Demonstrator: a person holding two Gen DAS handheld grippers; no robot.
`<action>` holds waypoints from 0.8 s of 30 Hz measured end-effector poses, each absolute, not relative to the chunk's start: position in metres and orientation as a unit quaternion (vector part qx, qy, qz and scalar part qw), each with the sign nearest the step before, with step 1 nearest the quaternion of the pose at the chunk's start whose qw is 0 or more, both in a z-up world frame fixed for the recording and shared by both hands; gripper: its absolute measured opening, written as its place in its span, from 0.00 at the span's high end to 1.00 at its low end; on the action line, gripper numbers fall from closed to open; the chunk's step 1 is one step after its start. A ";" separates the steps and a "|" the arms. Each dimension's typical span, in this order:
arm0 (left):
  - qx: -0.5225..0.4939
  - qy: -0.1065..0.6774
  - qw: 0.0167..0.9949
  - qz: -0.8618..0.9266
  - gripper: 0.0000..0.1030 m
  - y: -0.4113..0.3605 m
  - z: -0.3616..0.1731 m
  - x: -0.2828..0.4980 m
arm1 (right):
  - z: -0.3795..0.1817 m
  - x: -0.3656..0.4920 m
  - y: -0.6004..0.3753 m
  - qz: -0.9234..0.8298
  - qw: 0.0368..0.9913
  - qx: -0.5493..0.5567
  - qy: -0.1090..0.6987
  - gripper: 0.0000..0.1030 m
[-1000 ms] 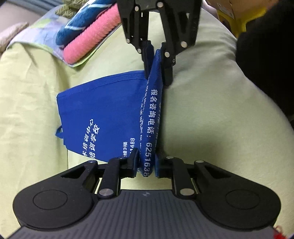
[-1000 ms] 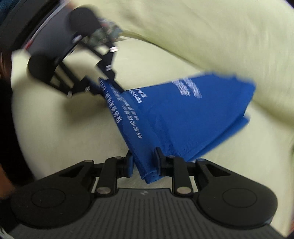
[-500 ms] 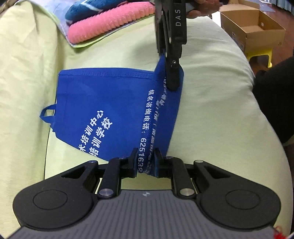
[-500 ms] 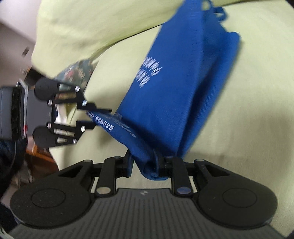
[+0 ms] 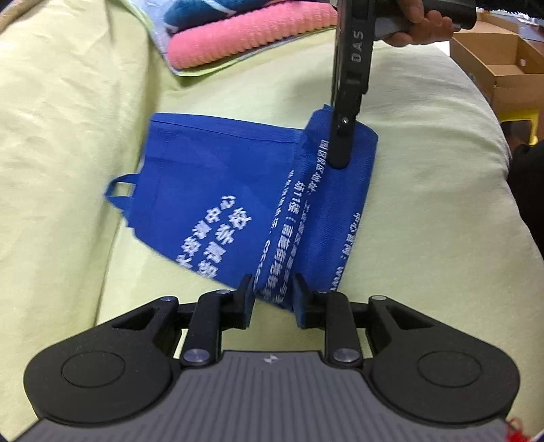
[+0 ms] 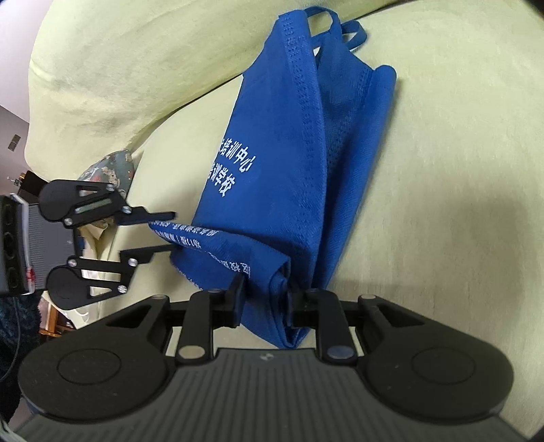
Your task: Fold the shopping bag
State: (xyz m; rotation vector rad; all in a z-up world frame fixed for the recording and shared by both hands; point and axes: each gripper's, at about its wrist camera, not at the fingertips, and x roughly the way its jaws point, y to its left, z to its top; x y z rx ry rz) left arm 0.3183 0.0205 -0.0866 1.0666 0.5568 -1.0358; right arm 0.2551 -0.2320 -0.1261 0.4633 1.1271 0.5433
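L wrist view alone shows a pink towel point(image 5: 244, 37) w/ a blue one stacked behind the blue shopping bag point(image 5: 217, 190), a cardboard box point(image 5: 503, 68) at far right, and a hand point(image 5: 418, 27) gripping the other tool from above. R wrist view alone shows both bag handles point(image 6: 343, 30) and a patterned cushion point(image 6: 108, 170). Bag lies on a pale green sofa cover point(image 5: 425, 221). Left tongs point(image 5: 273, 299) have just been opening; pads apart, bag edge loose between them. Right tongs point(image 6: 265, 302), angled down, are clamped on a bunched corner.
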 end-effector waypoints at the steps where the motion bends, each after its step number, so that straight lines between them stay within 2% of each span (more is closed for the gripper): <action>1: 0.487 0.240 0.704 -0.458 0.71 0.021 -0.083 0.313 | -0.125 0.255 -0.233 0.251 0.788 0.209 0.522 0.83; 2: 0.494 0.229 0.707 -0.451 0.79 0.022 -0.080 0.308 | -0.123 0.256 -0.234 0.250 0.790 0.203 0.522 0.83; 3: 0.502 0.218 0.710 -0.443 0.82 0.023 -0.077 0.303 | -0.122 0.256 -0.236 0.250 0.792 0.197 0.522 0.83; 7: 0.482 0.198 0.725 -0.449 0.81 0.018 -0.061 0.291 | -0.118 0.259 -0.233 0.245 0.798 0.175 0.521 0.83; 13: 0.496 0.239 0.719 -0.424 0.83 -0.012 -0.098 0.300 | -0.116 0.258 -0.233 0.239 0.803 0.169 0.519 0.84; 15: 0.488 0.250 0.724 -0.419 1.00 -0.015 -0.108 0.302 | -0.117 0.258 -0.233 0.234 0.806 0.175 0.514 0.84; 21: 0.474 0.257 0.738 -0.404 1.00 -0.021 -0.113 0.302 | -0.123 0.230 -0.240 0.179 0.845 0.236 0.446 0.83; 22: 0.473 0.258 0.740 -0.403 1.00 -0.021 -0.113 0.302 | -0.122 0.219 -0.240 0.154 0.859 0.235 0.427 0.80; 24: 0.476 0.255 0.739 -0.403 1.00 -0.022 -0.112 0.301 | -0.114 0.196 -0.234 0.080 0.892 0.199 0.397 0.61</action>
